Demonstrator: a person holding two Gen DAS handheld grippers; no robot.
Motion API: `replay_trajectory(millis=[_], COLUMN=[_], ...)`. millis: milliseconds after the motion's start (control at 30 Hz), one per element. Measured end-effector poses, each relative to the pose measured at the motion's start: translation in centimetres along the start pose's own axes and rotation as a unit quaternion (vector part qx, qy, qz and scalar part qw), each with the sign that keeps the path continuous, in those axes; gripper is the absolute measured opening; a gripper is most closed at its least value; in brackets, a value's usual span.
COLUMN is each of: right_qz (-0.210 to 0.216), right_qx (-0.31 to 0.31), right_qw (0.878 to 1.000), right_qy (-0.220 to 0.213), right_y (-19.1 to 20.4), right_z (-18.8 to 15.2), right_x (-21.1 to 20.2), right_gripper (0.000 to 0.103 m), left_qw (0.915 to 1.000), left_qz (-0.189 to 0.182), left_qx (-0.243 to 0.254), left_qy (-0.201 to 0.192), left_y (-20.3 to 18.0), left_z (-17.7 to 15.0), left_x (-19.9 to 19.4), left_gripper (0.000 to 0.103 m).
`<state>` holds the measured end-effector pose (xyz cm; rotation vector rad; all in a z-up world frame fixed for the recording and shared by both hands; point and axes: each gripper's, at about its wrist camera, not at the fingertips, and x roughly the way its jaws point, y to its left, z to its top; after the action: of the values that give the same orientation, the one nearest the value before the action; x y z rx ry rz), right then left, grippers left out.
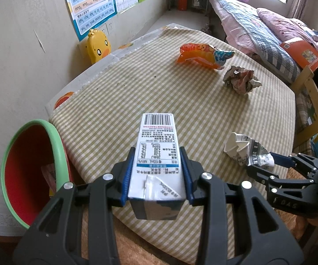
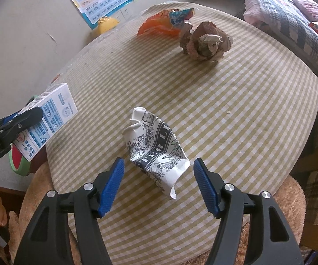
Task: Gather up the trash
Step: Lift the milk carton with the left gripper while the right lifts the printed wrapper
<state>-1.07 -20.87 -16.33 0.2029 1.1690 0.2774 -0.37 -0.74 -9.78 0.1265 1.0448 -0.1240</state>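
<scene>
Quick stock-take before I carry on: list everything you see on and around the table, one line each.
milk carton: one, white and blue, clamped in the left gripper above the table's near edge
crushed paper cup: one, white with black print, on the cloth between the right gripper's open jaws, untouched
crumpled paper ball: one, brownish, far side
snack bag: one, orange and blue, far side beside the ball
tablecloth: one, green-white check
bin: one, green rim, red inside, left of table
duck stool: one, yellow, by the wall
left gripper: black, blue pads
right gripper: black, blue pads
</scene>
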Motion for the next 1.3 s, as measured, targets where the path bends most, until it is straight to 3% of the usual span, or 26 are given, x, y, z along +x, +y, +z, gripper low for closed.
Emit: replay_trajectory(millis=[433,600,633,733,800,1000,1133,1200,1300], right_qz=[-0.017,-0.018,-0.016,-0.014,-0.017,-0.022,-0.032,-0.039,-0.045], right_qx=[-0.019,-0.02,-0.021,-0.026,-0.033,-0.055,-0.063,-0.064,-0.066], right_qw=[1.0,1.0,1.0,1.0,0.999,0.998,0.997,0.997,0.997], right_qy=[-0.01,-0.012,-0.011,-0.007,-0.007,0.006,0.02,0.018,0.024], right_y=[1.1,1.0,0.9,0.9,1.0,1.8,2.2,2.3,2.3], right_z=[0.1,0.3,0.4,0.8,1.1,1.1,0.6,0.5,0.5], right_x=[-0.1,-0.4,-0.5,-0.6,-0.7,-0.2,0.8,1.0,1.6], right_gripper=[0.062,0.062,0.062,0.062,0.062,0.062,0.062,0.062,0.052], left_qw=[0.9999,0.9988,0.9983,0.9976,0.9978,0.9975,0.997,0.9972,0.9975], left_qz=[-0.004,-0.012,-0.012,-0.01,-0.011,-0.005,-0.01,-0.013,-0.009], left_qx=[-0.006,-0.01,-0.011,-0.014,-0.018,-0.017,-0.023,-0.024,-0.023], left_qy=[0.011,0.047,0.056,0.066,0.063,0.068,0.073,0.07,0.066], left_y=[0.6,0.7,0.8,0.9,1.0,1.1,1.2,1.2,1.2], left_z=[-0.4,-1.0,-1.2,-1.6,-1.6,-1.8,-2.2,-2.2,-2.2], left_x=[0.5,2.4,2.9,3.3,3.1,3.6,4.0,3.9,3.8], left_gripper=[0.036,0.037,0.037,0.054,0.054,0.054,0.039,0.037,0.037])
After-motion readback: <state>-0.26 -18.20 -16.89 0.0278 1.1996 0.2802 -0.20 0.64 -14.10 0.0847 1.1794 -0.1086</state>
